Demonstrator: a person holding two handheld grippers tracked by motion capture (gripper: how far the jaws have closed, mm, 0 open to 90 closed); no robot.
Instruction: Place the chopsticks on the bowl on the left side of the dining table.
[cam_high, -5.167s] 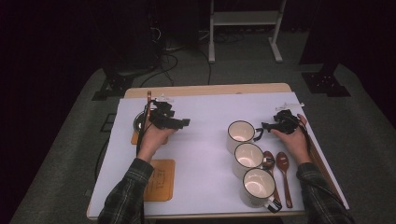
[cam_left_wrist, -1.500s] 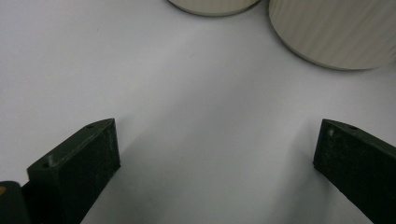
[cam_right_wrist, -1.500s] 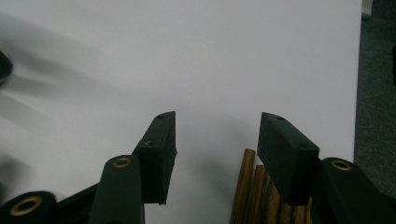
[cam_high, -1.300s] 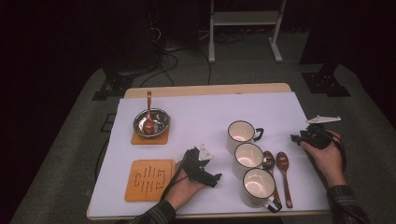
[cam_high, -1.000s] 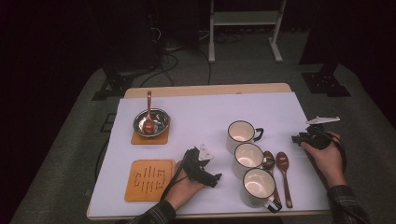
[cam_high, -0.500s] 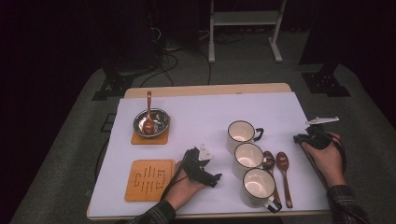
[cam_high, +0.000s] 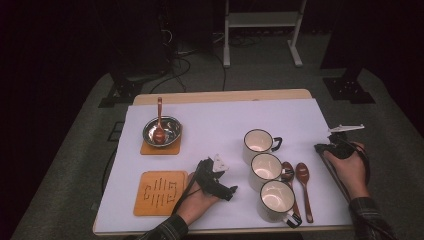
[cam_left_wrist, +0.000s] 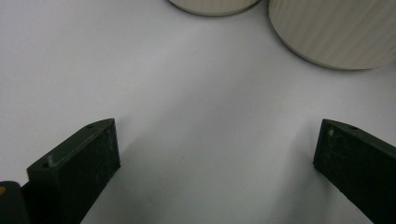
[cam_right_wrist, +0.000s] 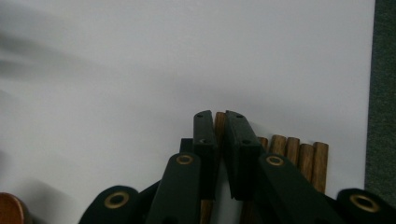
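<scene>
A: Right gripper (cam_high: 325, 148), what have you got?

B: I see it at the right edge of the table (cam_high: 220, 115), in my right hand (cam_high: 350, 167). In the right gripper view the jaws have just been closing and now pinch 1 wooden stick (cam_right_wrist: 219, 125) between their tips. The pads sit tight on both sides of it.

A: Where's that stick from?

B: It lies with a row of wooden sticks (cam_right_wrist: 294, 156) flat on the white table cover, close to its right edge. About 4 more stick ends show just beside the right jaw. In the high view the sticks (cam_high: 334, 175) run along the table edge under my hand.

A: Left gripper (cam_high: 231, 191)?

B: Low on the table near the front edge, in my left hand (cam_high: 197, 197). Jaws wide apart, nothing between them, just bare white cover. They point toward the mugs (cam_left_wrist: 327, 32); 2 cream mug sides show at the top of the left gripper view, apart from the jaws.

A: Rest of the table?

B: 3 mugs (cam_high: 265, 167) in a slanted line, 2 wooden spoons (cam_high: 300, 180) just right of them. Metal bowl (cam_high: 161, 131) with a spoon (cam_high: 159, 117) in it on a wooden coaster (cam_high: 159, 147) at back left. 1 bare coaster (cam_high: 160, 192) at front left, beside my left hand.
</scene>
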